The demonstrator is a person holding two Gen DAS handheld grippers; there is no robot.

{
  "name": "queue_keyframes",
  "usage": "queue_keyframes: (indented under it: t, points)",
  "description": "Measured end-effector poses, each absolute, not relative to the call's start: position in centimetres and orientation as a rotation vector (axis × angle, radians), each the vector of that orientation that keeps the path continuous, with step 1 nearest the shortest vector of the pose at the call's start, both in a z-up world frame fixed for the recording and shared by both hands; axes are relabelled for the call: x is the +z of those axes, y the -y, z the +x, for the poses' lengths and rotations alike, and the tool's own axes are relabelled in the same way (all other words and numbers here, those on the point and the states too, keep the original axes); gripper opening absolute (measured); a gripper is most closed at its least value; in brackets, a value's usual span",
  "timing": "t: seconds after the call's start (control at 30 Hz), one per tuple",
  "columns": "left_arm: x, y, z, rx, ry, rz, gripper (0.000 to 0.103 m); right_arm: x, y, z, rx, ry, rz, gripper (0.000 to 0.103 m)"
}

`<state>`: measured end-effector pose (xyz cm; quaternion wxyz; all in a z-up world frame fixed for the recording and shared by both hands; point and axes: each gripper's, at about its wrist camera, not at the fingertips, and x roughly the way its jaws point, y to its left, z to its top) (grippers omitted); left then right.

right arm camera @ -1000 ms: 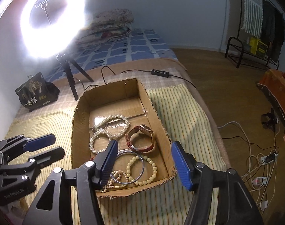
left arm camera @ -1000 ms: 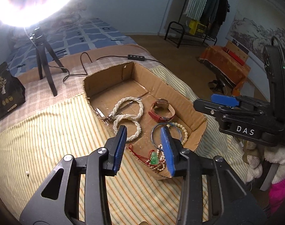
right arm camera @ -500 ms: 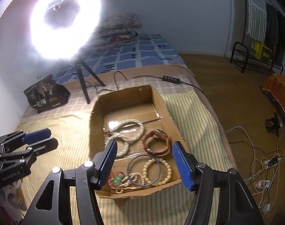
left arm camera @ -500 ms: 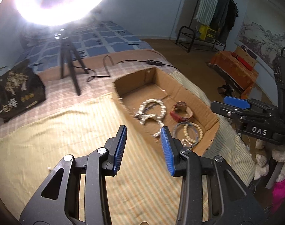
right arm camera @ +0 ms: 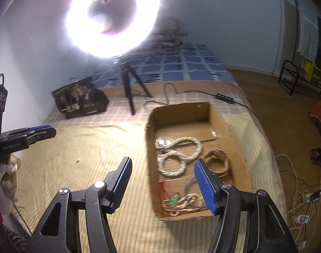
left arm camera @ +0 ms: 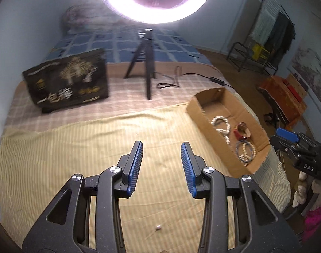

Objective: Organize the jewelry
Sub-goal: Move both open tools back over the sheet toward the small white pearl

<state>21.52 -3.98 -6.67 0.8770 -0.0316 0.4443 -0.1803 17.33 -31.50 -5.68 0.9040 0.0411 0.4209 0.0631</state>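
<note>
A shallow cardboard box (right arm camera: 228, 124) lies on the striped bed cover and shows in the left wrist view (left arm camera: 202, 113) at the right. It holds a white bead necklace (right arm camera: 177, 154), a brown watch (right arm camera: 218, 161), a blue bangle (left arm camera: 246, 147), a cream bead bracelet (right arm camera: 192, 200) and a red cord with a green pendant (right arm camera: 173, 199). My left gripper (left arm camera: 161, 166) is open and empty over the bare cover, left of the box. My right gripper (right arm camera: 162, 185) is open and empty above the box's near left corner. A small pale bead (left arm camera: 158, 227) lies on the cover below the left gripper.
A lit ring light on a black tripod (left arm camera: 146, 63) stands behind the box. A black printed bag (left arm camera: 67, 80) stands at the back left. A cable with a switch (right arm camera: 224, 97) runs behind the box. The bed edge drops to the floor at the right.
The left gripper has swung left, away from the box, so the box now sits at the right of its view. The right gripper has shifted left too, over the box's near left corner.
</note>
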Motion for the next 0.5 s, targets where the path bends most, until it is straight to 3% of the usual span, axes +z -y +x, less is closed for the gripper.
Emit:
queue_keyframes:
  t: [0.2, 0.3, 0.5]
  points:
    - [-8.5, 1.5, 21.3, -0.347, -0.959, -0.052, 0.037, -7.1, 28.0, 17.6, 0.211, -0.905, 0.072, 0.062]
    - [-9.5, 0.5, 21.7, -0.344, -0.985, -0.068, 0.022, -8.2, 25.8, 17.3, 0.277, -0.93, 0.054, 0.06]
    - [-12.0, -0.7, 22.4, -0.34, -1.016, -0.095, 0.021, -10.7, 21.1, 15.8, 0.384, -0.973, 0.009, 0.057]
